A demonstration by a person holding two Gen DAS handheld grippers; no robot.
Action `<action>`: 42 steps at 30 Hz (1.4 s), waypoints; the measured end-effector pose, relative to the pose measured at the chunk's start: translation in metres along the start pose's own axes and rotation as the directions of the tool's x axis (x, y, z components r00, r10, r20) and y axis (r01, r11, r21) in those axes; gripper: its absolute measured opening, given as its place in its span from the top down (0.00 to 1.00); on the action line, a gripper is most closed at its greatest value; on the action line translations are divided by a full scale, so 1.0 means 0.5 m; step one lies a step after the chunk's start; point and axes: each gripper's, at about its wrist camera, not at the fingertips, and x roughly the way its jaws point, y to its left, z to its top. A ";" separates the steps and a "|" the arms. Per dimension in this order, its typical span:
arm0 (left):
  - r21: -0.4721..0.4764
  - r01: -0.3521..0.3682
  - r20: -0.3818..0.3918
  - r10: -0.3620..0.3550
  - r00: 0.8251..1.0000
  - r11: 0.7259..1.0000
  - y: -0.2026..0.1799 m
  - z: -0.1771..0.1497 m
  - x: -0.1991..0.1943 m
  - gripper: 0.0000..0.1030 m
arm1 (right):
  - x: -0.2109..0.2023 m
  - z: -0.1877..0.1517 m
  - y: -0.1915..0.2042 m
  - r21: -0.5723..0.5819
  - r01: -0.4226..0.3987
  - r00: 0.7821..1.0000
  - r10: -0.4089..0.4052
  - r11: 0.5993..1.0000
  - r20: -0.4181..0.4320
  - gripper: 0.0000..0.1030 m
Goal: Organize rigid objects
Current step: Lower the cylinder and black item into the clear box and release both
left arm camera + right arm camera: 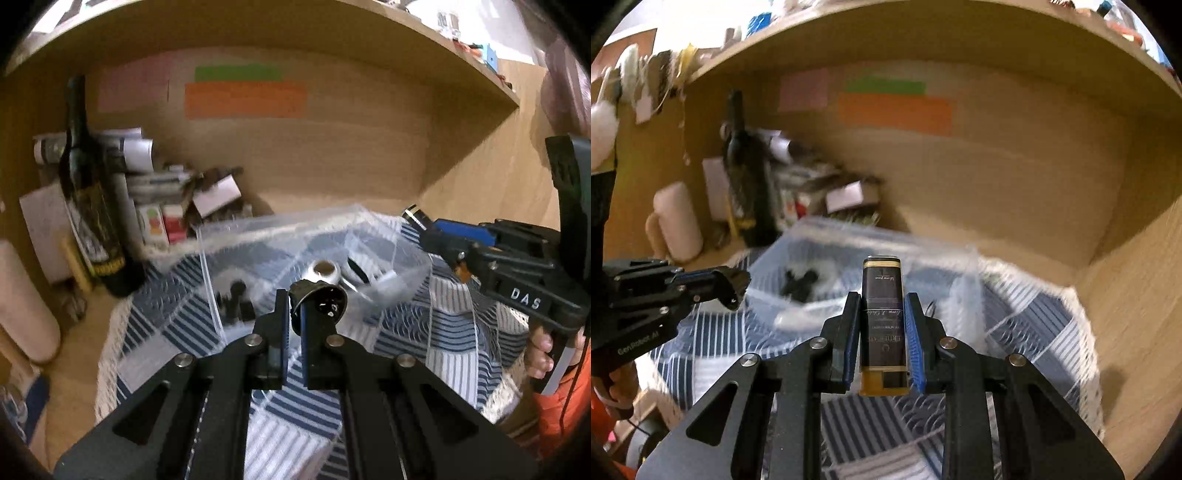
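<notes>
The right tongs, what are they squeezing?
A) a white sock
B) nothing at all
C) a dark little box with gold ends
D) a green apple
C: in the right wrist view the right tongs are closed on a dark little box with gold ends, above the clear plastic bin.

Blurred clear bin [886, 236], contents indistinct

Left claw [291, 317] clamped on a small dark piece above the clear bin [258, 236]; right claw [882, 314] clamped on a dark bottle beside that bin.
</notes>
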 end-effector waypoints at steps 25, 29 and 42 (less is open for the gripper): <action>-0.053 -0.019 -0.228 0.006 0.974 0.998 0.071 0.024 0.220 0.88 | 0.252 -0.013 -0.060 0.046 0.000 0.963 0.012 0.999 -0.269 0.77; -0.049 -0.016 -0.206 0.006 0.979 0.999 0.065 0.026 0.202 0.81 | 0.218 -0.005 -0.054 0.044 0.002 0.975 0.008 0.999 -0.222 0.61; -0.010 -0.031 -0.021 0.030 0.999 0.999 0.018 0.051 0.045 0.53 | 0.027 0.022 -0.024 0.041 -0.030 1.000 0.030 0.999 -0.008 0.41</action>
